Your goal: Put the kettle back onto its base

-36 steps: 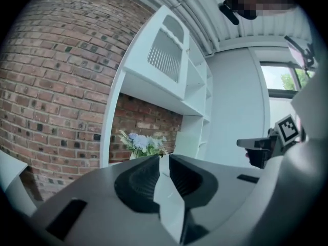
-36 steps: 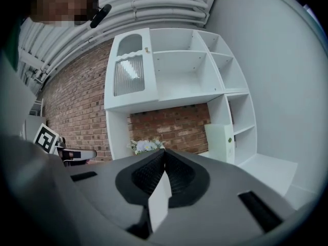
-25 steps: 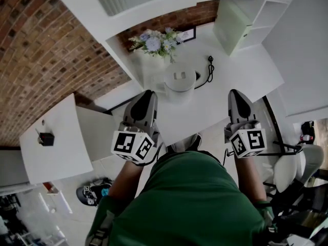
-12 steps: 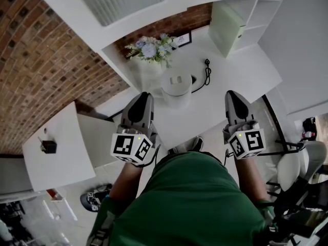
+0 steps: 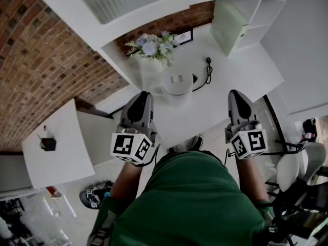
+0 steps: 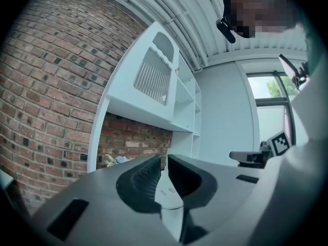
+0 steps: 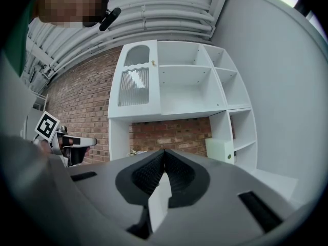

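A white kettle (image 5: pixel 178 82) stands on the white counter (image 5: pixel 225 86), seen from above in the head view. A black cord (image 5: pixel 207 72) runs from its right side. Whether a base lies under it I cannot tell. My left gripper (image 5: pixel 142 96) hangs over the counter's near edge, short of the kettle and to its left. It is shut with nothing in it (image 6: pixel 164 158). My right gripper (image 5: pixel 237 94) is level with it on the right, apart from the kettle. Its fingers meet at the tips and hold nothing (image 7: pixel 164 151).
A vase of flowers (image 5: pixel 151 45) and a small picture frame (image 5: pixel 186 35) stand behind the kettle against the brick wall. A pale green box (image 5: pixel 229 22) sits by the white shelving (image 7: pixel 179 86). A white side table (image 5: pixel 56 147) is at left, a white chair (image 5: pixel 292 170) at right.
The head view has shifted slightly. Both grippers and the kettle keep their places, and both grippers stay shut.
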Tool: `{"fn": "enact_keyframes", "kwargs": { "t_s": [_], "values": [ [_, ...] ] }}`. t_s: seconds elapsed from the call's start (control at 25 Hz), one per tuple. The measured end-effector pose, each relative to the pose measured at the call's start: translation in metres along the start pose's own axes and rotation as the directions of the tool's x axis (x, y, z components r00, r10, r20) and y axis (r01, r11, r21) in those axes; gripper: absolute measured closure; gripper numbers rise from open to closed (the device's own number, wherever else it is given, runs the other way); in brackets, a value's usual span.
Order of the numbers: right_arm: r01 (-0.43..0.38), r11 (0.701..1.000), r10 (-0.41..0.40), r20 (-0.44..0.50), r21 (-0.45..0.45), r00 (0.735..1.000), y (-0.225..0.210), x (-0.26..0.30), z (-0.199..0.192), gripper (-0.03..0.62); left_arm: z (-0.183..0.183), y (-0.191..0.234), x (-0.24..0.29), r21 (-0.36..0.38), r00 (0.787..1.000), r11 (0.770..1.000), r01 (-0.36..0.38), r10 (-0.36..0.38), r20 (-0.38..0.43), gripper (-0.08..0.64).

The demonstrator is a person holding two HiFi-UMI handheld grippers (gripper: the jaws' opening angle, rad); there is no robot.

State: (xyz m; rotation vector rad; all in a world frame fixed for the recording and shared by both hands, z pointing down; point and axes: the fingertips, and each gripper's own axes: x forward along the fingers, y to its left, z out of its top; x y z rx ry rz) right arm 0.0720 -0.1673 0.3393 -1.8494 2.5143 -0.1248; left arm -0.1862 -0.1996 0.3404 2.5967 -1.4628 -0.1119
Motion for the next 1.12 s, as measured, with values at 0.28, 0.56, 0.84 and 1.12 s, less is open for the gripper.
{"fn": "enact_keyframes", "kwargs": {
  "t_s": [0.28, 0.56, 0.84, 1.12],
  "values": [
    [0.000, 1.000, 0.000, 0.003, -0.001, 1.000, -0.002, 0.003, 0.001, 0.571, -0.005, 0.004, 0.002, -0.012, 1.000, 1.000, -0.010, 0.010, -0.009, 0.503],
    [0.001, 1.000, -0.001, 0.002, -0.004, 1.000, -0.002, 0.006, 0.001, 0.570, -0.007, 0.007, 0.003, -0.018, 1.000, 1.000, -0.010, 0.010, -0.013, 0.503],
    [0.000, 1.000, 0.000, -0.005, -0.008, 1.000, 0.001, 0.011, 0.000, 0.571, -0.010, 0.014, 0.005, -0.026, 1.000, 1.000, -0.015, 0.014, -0.018, 0.503],
    [-0.003, 1.000, 0.003, -0.009, -0.013, 1.000, 0.007, 0.022, 0.000, 0.571, -0.015, 0.027, 0.009, -0.032, 1.000, 0.999, -0.021, 0.020, -0.024, 0.503]
  ]
}}
